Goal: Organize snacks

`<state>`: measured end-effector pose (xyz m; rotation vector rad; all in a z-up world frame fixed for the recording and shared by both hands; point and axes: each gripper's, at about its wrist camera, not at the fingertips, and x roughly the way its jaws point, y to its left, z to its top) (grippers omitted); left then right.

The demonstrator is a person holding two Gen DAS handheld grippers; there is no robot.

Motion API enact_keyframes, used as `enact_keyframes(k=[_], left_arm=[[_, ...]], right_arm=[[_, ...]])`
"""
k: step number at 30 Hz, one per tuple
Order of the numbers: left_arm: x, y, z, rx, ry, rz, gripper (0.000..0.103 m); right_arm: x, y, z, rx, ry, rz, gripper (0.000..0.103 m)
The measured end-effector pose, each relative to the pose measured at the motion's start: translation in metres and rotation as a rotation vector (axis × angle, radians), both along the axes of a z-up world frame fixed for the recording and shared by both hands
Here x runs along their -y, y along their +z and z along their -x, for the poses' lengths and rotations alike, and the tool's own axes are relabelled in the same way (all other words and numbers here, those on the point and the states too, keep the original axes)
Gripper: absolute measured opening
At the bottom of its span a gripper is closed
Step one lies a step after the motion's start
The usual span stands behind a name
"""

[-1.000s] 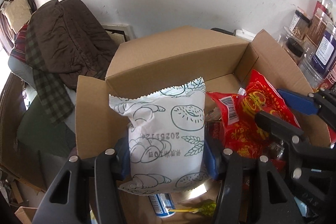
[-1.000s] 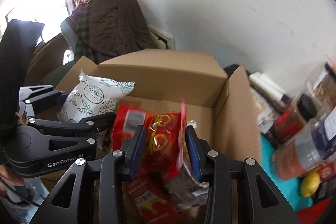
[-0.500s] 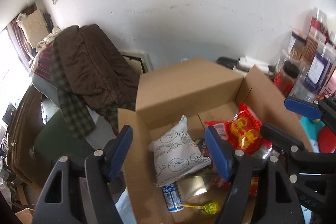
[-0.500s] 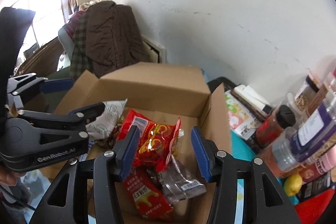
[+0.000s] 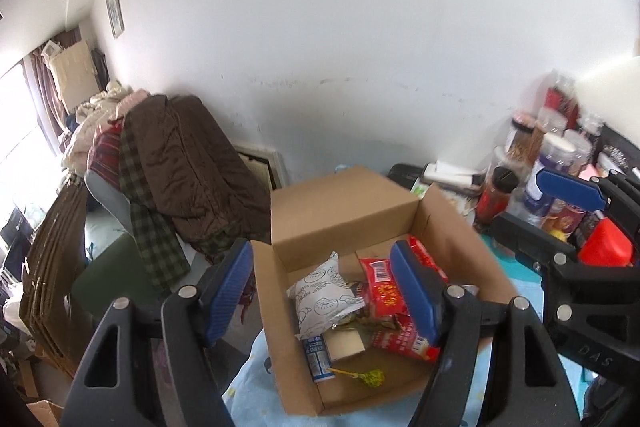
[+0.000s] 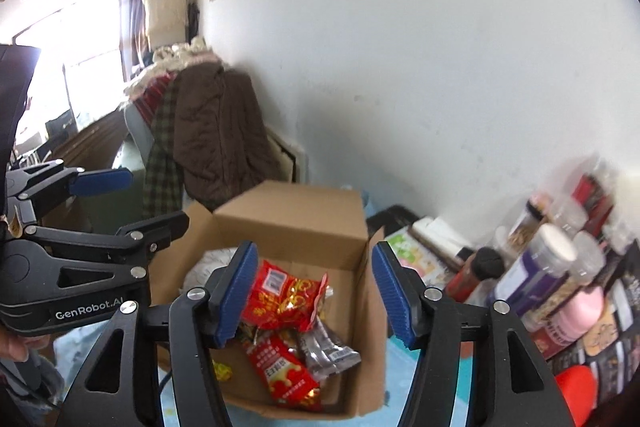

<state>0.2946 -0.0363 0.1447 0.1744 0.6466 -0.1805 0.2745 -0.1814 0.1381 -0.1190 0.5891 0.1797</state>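
Note:
An open cardboard box (image 5: 344, 203) (image 6: 292, 219) stands on the blue-covered table below both grippers. In it lie a white packet printed with bagels (image 5: 324, 295) and, beside it, a red and gold snack packet (image 5: 382, 291) (image 6: 284, 301). Under them are a smaller red packet (image 6: 288, 375), silver wrappers (image 6: 328, 347), a blue tube (image 5: 318, 361) and a yellow lollipop (image 5: 370, 377). My left gripper (image 5: 321, 245) (image 6: 148, 199) hangs open above the box with nothing between its fingers. My right gripper (image 6: 314, 247) (image 5: 532, 207) is also above the box, its jaws opening and holding nothing.
Several jars and bottles (image 5: 552, 163) (image 6: 540, 267) crowd the table on the right, with a red object (image 5: 604, 243) near them. A chair piled with a brown coat (image 5: 188, 167) stands to the left, and flattened cardboard (image 5: 52, 267) leans beyond it. A white wall rises behind.
Both grippers let go of their packets: the white one and the red one now lie in the box. Both grippers rose and drew back, jaws spread wider.

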Motion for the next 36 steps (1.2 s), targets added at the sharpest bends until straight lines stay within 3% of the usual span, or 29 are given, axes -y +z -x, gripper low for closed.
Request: enact_keyframes(k=[3, 6, 19, 28, 36], left_arm=[[-0.002, 0.013, 0.020, 0.029, -0.015, 0.013, 0.072], [-0.004, 0.023, 0.039, 0.063, -0.021, 0.023, 0.080], [-0.012, 0.033, 0.114, 0.117, -0.046, 0.058, 0.081], [-0.017, 0.017, 0.154, 0.120, -0.052, 0.084, 0.081], [-0.019, -0.002, 0.181, 0.120, -0.032, 0.081, 0.081]], right_arm=[[0.000, 0.014, 0.018, 0.035, -0.005, 0.002, 0.060], [0.000, 0.026, 0.037, 0.073, -0.011, 0.002, 0.066], [0.002, 0.052, 0.123, 0.189, -0.036, 0.013, 0.085], [0.007, 0.040, 0.171, 0.198, -0.072, -0.007, 0.088], [0.010, 0.009, 0.195, 0.150, -0.103, -0.022, 0.088]])
